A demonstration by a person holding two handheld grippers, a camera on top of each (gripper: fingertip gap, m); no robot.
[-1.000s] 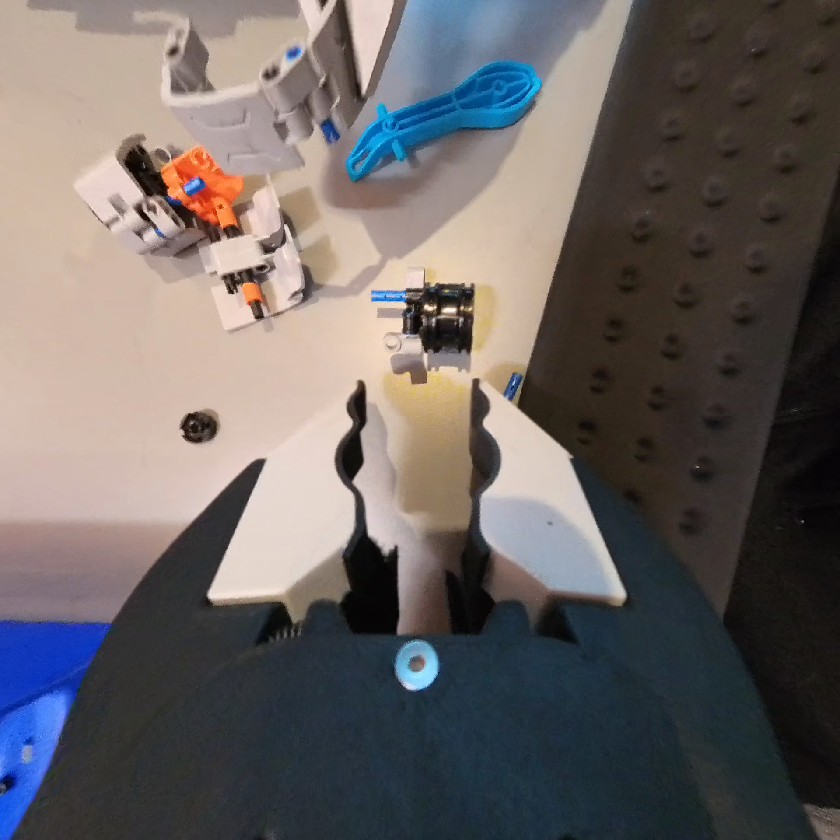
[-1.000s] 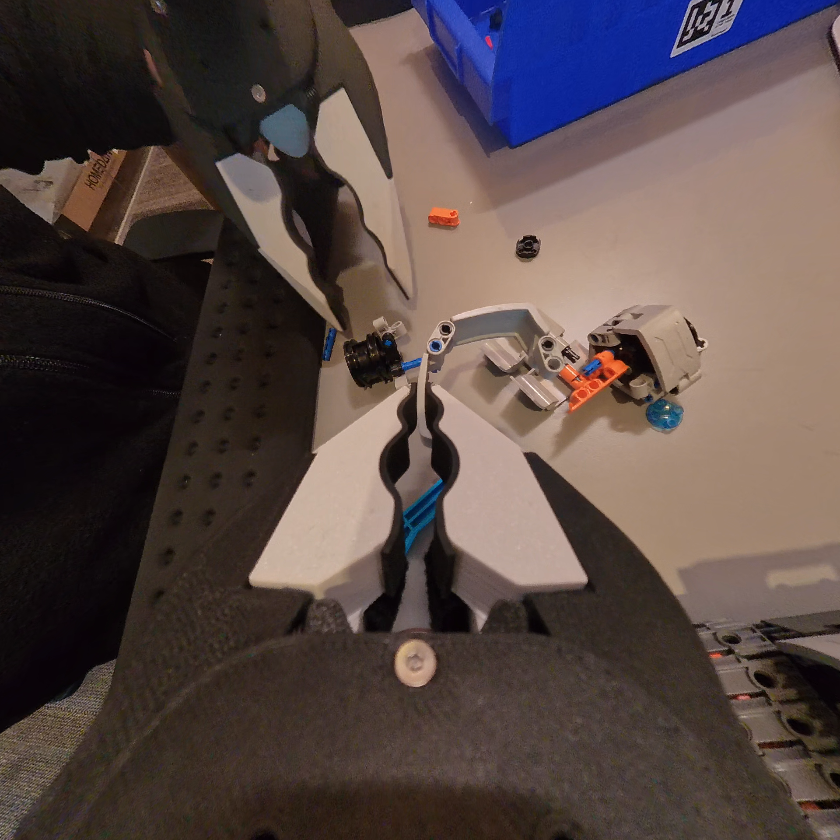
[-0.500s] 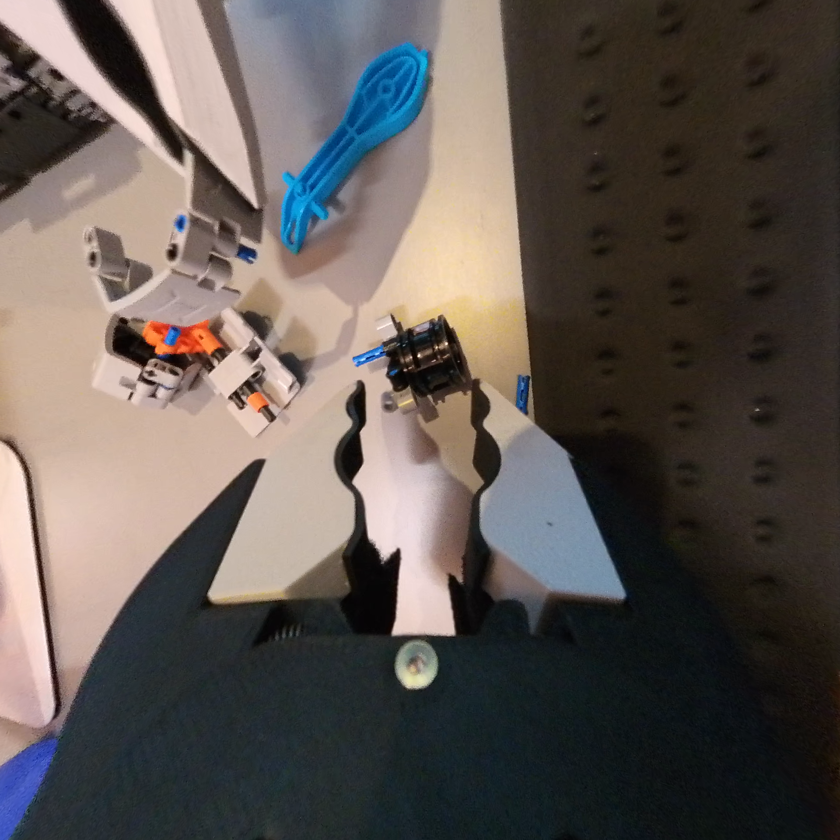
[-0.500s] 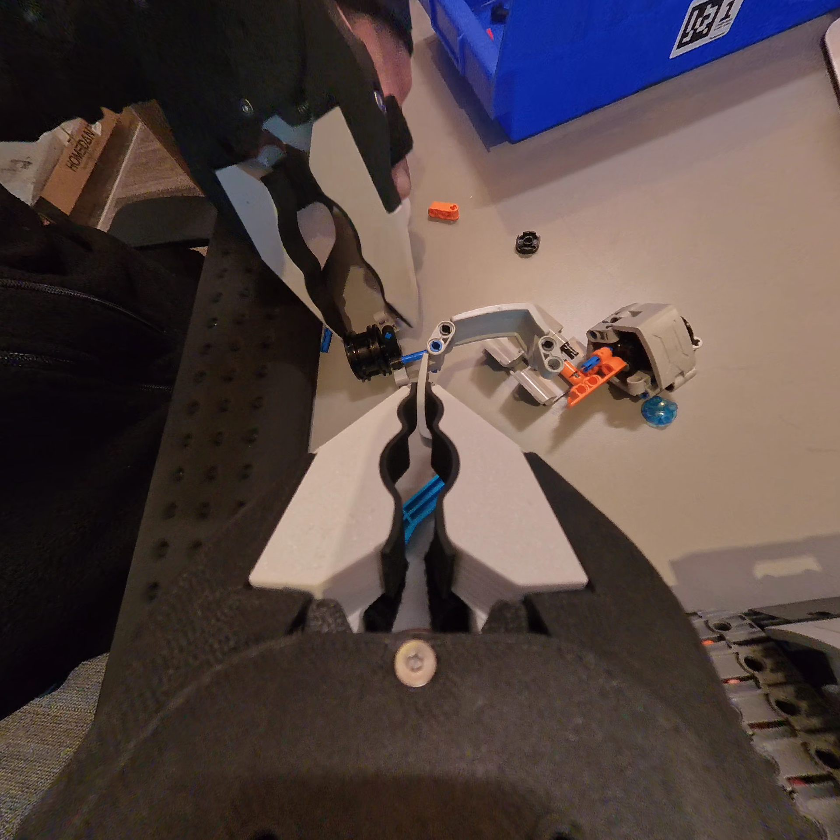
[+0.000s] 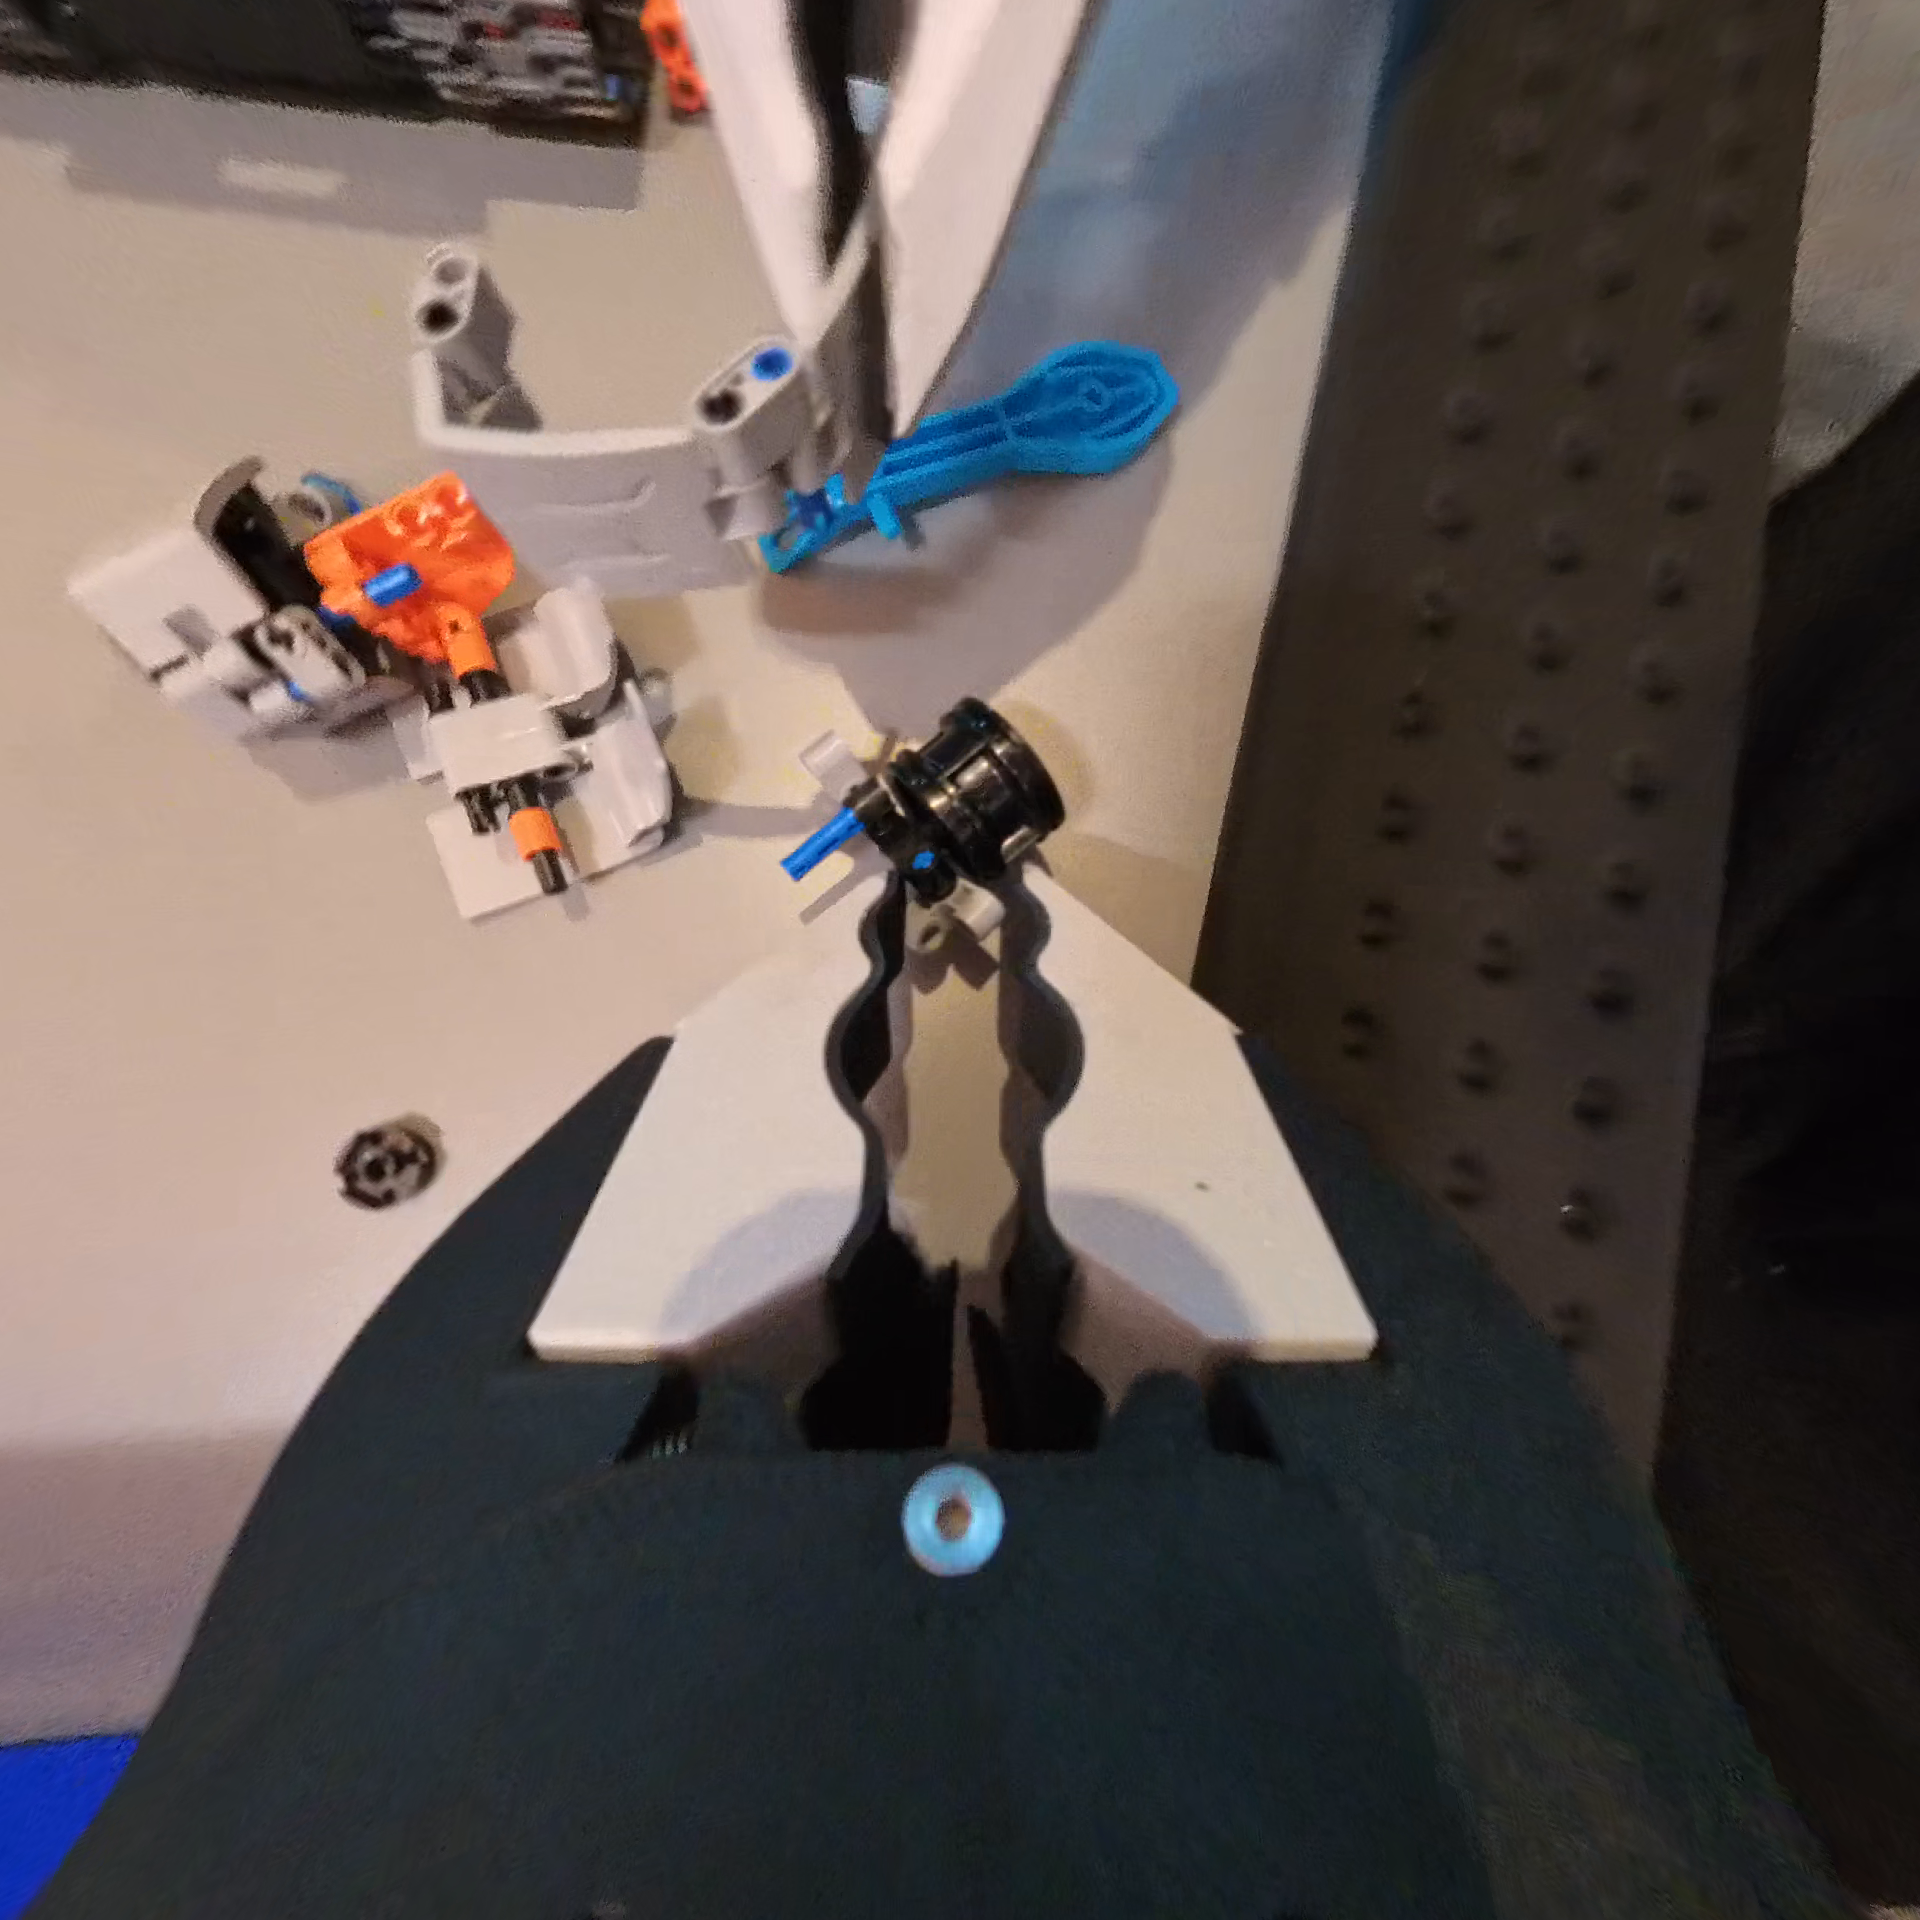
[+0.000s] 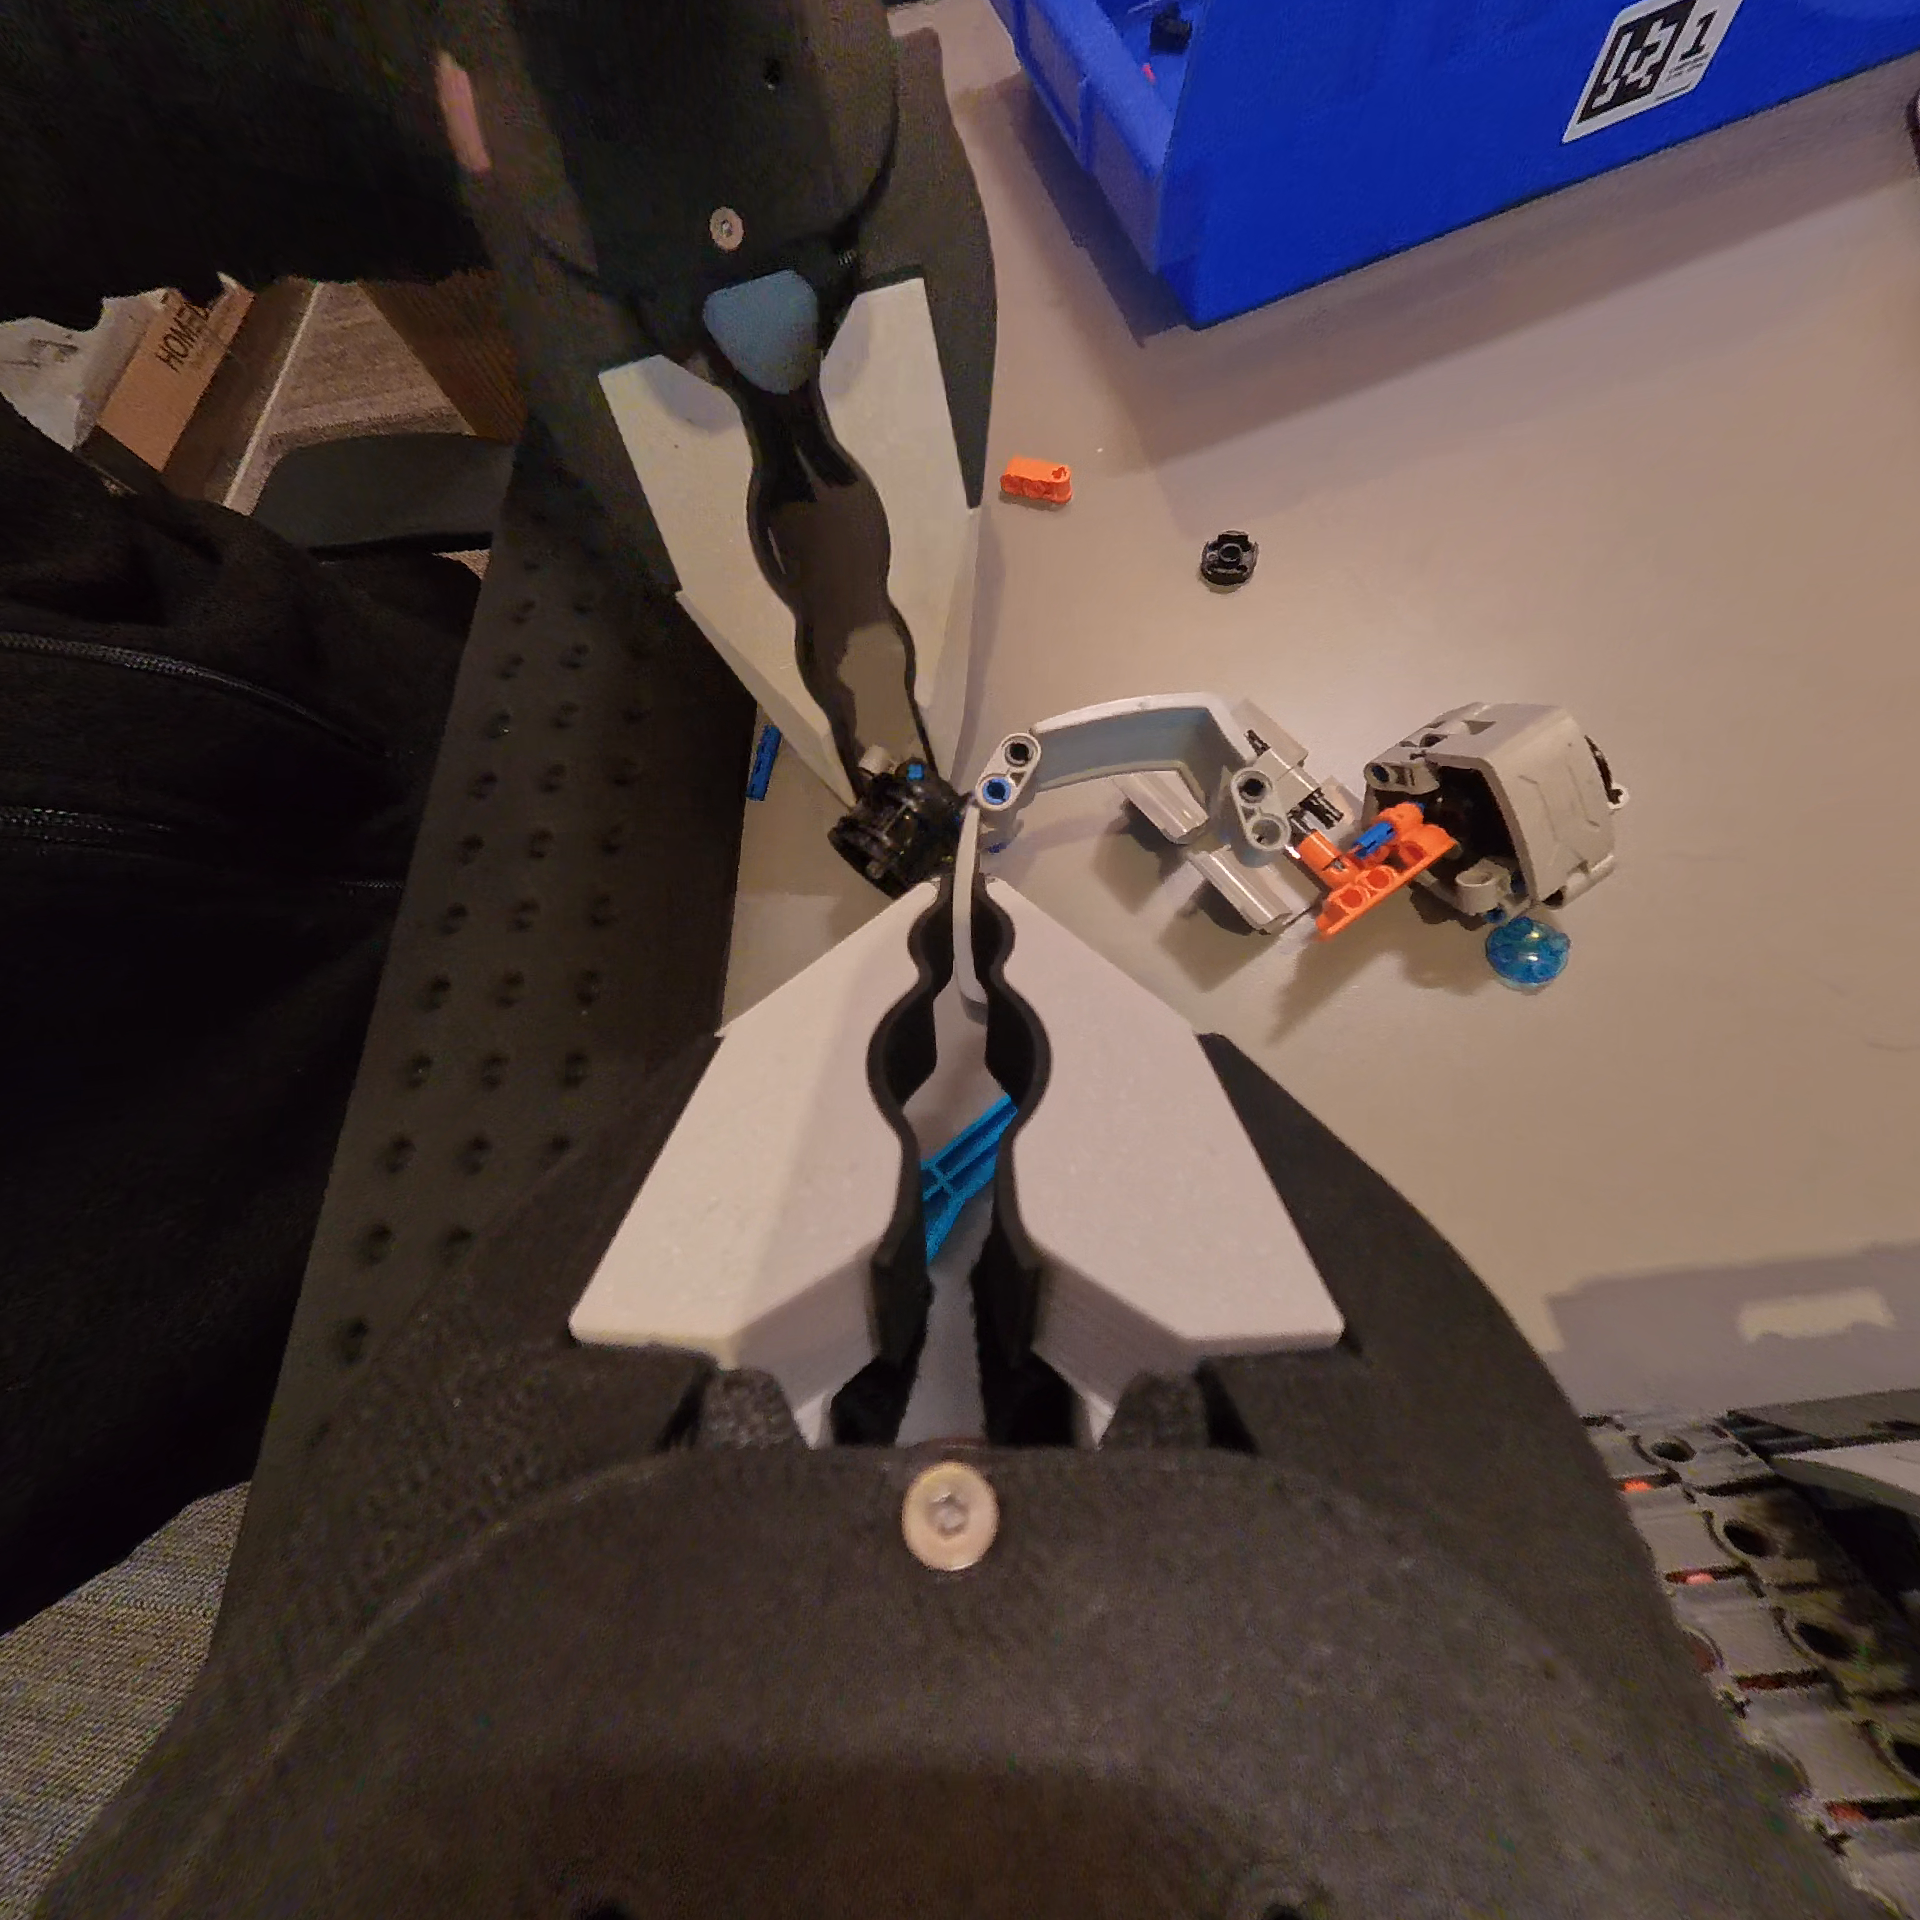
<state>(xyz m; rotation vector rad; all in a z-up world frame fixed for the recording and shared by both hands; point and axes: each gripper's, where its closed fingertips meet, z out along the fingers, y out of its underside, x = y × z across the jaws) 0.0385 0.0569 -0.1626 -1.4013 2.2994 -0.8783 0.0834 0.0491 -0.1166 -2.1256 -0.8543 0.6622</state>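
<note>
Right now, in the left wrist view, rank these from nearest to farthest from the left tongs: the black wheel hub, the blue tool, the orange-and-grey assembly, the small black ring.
1. Black wheel hub, at the tips of the left tongs.
2. Orange-and-grey assembly, up-left.
3. Blue tool, ahead, and small black ring, far left: too close to call.

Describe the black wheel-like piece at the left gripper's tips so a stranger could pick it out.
Start at the dark studded mat along the table edge. Just beside it, at the left hand-held gripper tips, sits the black ribbed hub. Unlike the grey-and-orange brick assemblies nearby, it is glossy black with a blue pin sticking out.
</note>
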